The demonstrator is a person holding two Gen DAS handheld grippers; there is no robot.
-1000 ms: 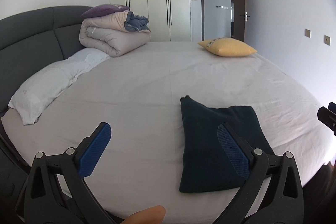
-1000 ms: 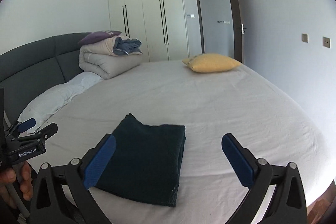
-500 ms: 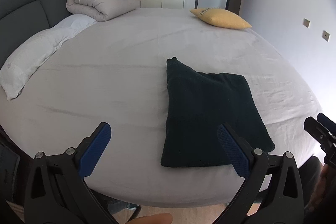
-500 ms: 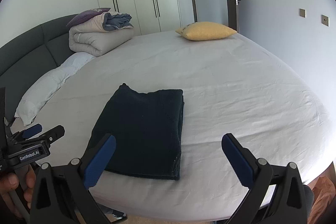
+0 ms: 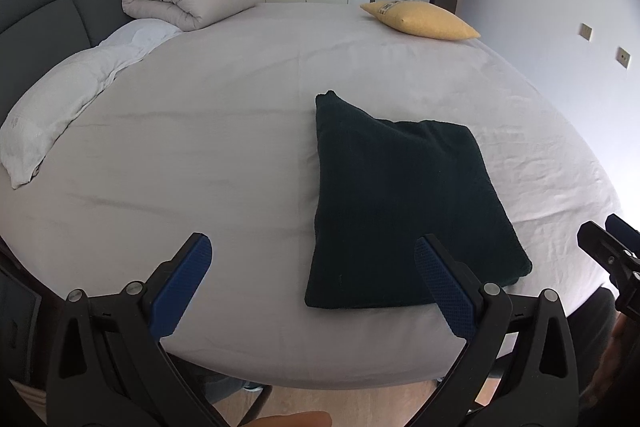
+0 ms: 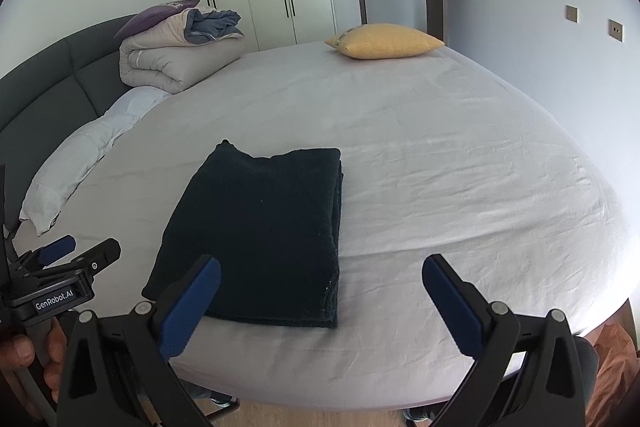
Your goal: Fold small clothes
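Jaws of both the left gripper [image 5: 310, 281] and right gripper [image 6: 320, 295] gape wide, empty. The folded dark garment [image 6: 260, 231] lies on the bed [image 6: 440, 155] near its edge. The left gripper's body reads "GenRobot.AI".

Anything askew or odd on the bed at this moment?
Little stands out. The folded dark garment lies slightly skewed to the bed edge, and one far corner pokes up into a small peak. Both grippers, left and right, are open and empty.
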